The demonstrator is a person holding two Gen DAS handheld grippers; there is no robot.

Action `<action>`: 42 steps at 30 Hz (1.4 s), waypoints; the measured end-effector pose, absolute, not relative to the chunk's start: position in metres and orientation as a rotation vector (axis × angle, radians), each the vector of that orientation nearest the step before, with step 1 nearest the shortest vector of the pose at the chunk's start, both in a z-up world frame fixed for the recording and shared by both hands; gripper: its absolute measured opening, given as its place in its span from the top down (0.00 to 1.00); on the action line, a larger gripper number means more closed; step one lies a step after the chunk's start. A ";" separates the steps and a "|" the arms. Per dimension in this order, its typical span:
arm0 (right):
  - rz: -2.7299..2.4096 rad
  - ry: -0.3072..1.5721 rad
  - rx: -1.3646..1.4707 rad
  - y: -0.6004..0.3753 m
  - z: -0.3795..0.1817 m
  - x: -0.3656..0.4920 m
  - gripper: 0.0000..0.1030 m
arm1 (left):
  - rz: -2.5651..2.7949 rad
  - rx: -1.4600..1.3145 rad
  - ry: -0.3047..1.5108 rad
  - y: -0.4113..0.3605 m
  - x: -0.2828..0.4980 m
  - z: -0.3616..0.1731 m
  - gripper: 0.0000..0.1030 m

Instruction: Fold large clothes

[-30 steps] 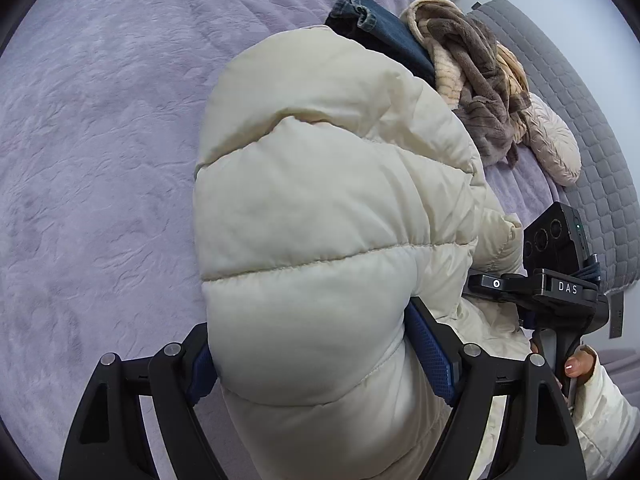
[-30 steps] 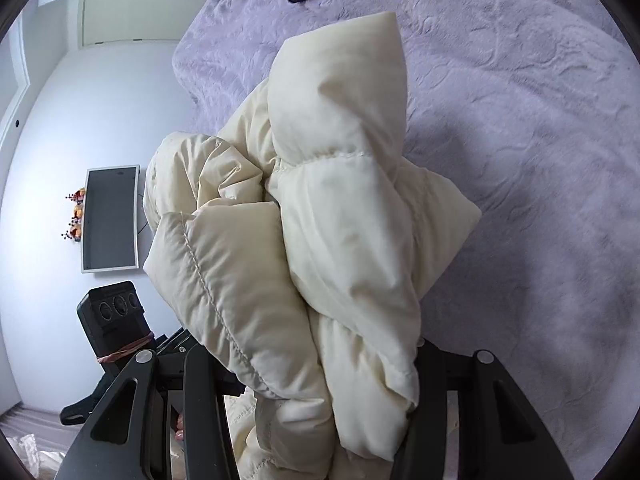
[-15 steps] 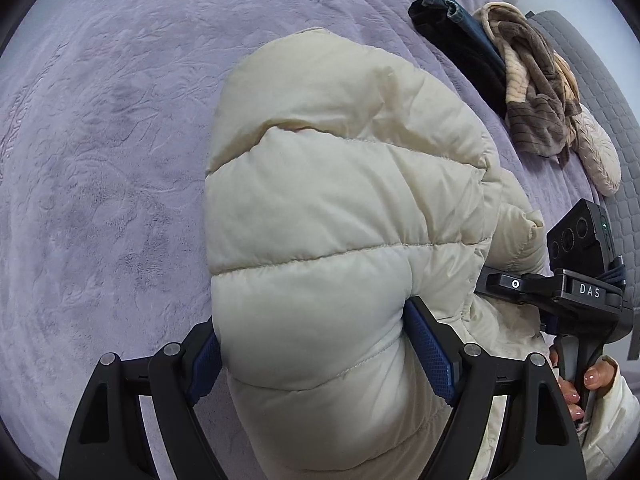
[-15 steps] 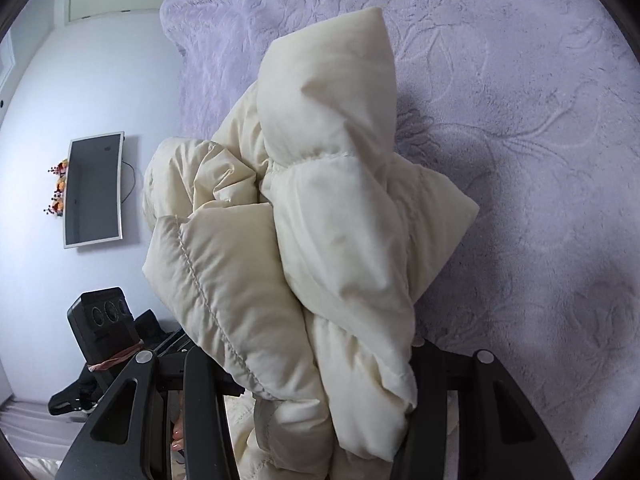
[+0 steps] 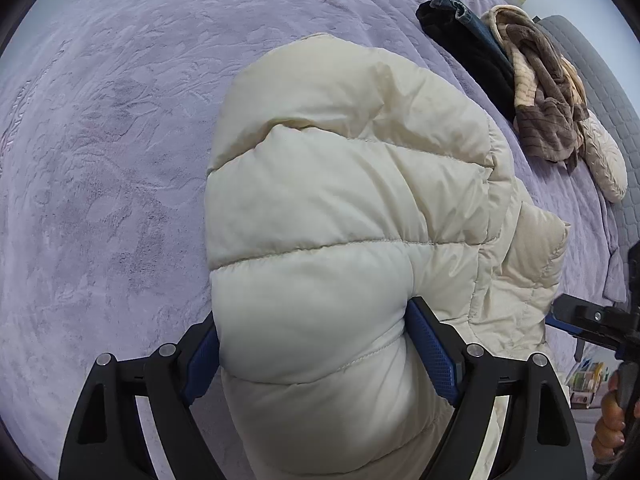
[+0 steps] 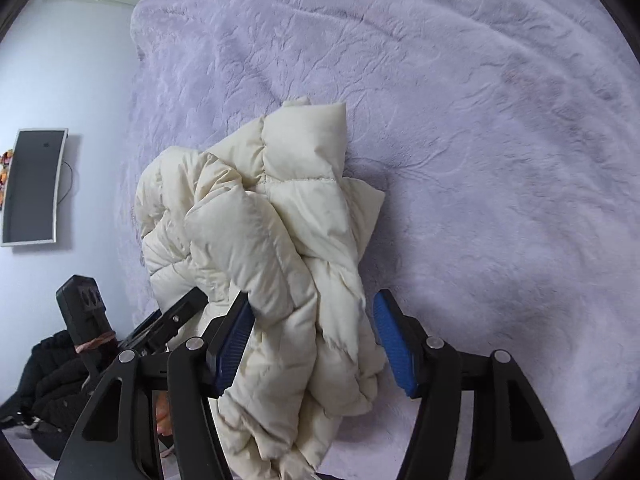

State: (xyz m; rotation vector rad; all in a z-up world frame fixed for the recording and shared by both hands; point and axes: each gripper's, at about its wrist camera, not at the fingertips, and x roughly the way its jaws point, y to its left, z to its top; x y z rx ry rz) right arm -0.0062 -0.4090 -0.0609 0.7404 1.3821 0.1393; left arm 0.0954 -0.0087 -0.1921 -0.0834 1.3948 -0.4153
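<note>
A cream puffer jacket [image 5: 344,208] lies bunched on the lilac bedspread [image 5: 112,152]. My left gripper [image 5: 316,344] is shut on a thick puffy fold of it, blue pads pressed into both sides. In the right wrist view the jacket [image 6: 264,240] sits crumpled between the fingers of my right gripper [image 6: 316,340], which is open; the right pad [image 6: 394,344] stands clear of the fabric with a gap. The left gripper's body [image 6: 84,308] shows at the left of that view.
A pile of clothes lies at the far right of the bed: dark jeans [image 5: 464,28], a brown and tan fleece [image 5: 544,96], a cream pillow [image 5: 604,160]. A grey quilted headboard [image 5: 592,68] stands behind. A black garment [image 6: 44,388] and a wall screen [image 6: 34,184] are beside the bed.
My right gripper has opened and let go of the jacket, which has dropped lower onto the bed. My left gripper keeps its hold; the clothes pile now appears farther off.
</note>
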 end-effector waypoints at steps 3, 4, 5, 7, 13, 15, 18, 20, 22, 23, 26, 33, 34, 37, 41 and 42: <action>0.187 1.351 0.694 -0.403 -0.033 -0.034 0.81 | -0.415 -0.080 1.394 -0.007 0.095 -0.192 0.17; 0.217 1.340 0.682 -0.388 -0.023 -0.038 0.82 | -0.414 -0.079 1.394 -0.006 0.094 -0.192 0.17; 0.247 1.335 0.658 -0.382 -0.015 -0.044 0.82 | -0.414 -0.077 1.394 -0.006 0.095 -0.191 0.17; 0.284 1.344 0.577 -0.357 -0.007 -0.052 0.82 | -0.413 -0.075 1.396 -0.007 0.096 -0.191 0.17; 0.179 1.443 0.373 -0.350 -0.056 -0.087 0.83 | -0.411 -0.063 1.396 -0.003 0.097 -0.175 0.17; 0.169 1.445 0.412 -0.356 -0.061 -0.091 0.83 | -0.414 -0.052 1.342 0.006 0.098 -0.153 0.19; 0.172 1.434 0.413 -0.361 -0.058 -0.095 0.83 | -0.454 -0.054 1.260 0.017 0.106 -0.115 0.27; 0.174 1.433 0.408 -0.360 -0.058 -0.098 0.83 | -0.535 -0.072 1.217 0.014 0.114 -0.093 0.27; 0.170 1.433 0.411 -0.355 -0.064 -0.099 0.82 | -0.640 -0.058 1.185 -0.002 0.120 -0.078 0.27; 0.168 1.433 0.411 -0.355 -0.066 -0.100 0.82 | -0.693 -0.043 1.178 -0.013 0.122 -0.075 0.27; 0.160 1.433 0.400 -0.345 -0.075 -0.087 0.82 | -0.783 0.003 1.195 -0.051 0.126 -0.086 0.27; 0.132 1.423 0.396 -0.337 -0.095 -0.091 0.83 | -0.715 -0.062 1.347 -0.087 0.158 -0.161 0.27; 0.130 1.421 0.406 -0.338 -0.099 -0.091 0.83 | -0.707 -0.070 1.357 -0.090 0.161 -0.169 0.27; 0.124 1.408 0.431 -0.334 -0.107 -0.090 0.83 | -0.693 -0.049 1.368 -0.103 0.164 -0.185 0.27; 0.129 1.400 0.459 -0.339 -0.115 -0.088 0.83 | -0.685 0.001 1.365 -0.115 0.163 -0.201 0.27; 0.131 1.400 0.469 -0.340 -0.118 -0.087 0.83 | -0.684 0.009 1.365 -0.117 0.162 -0.204 0.27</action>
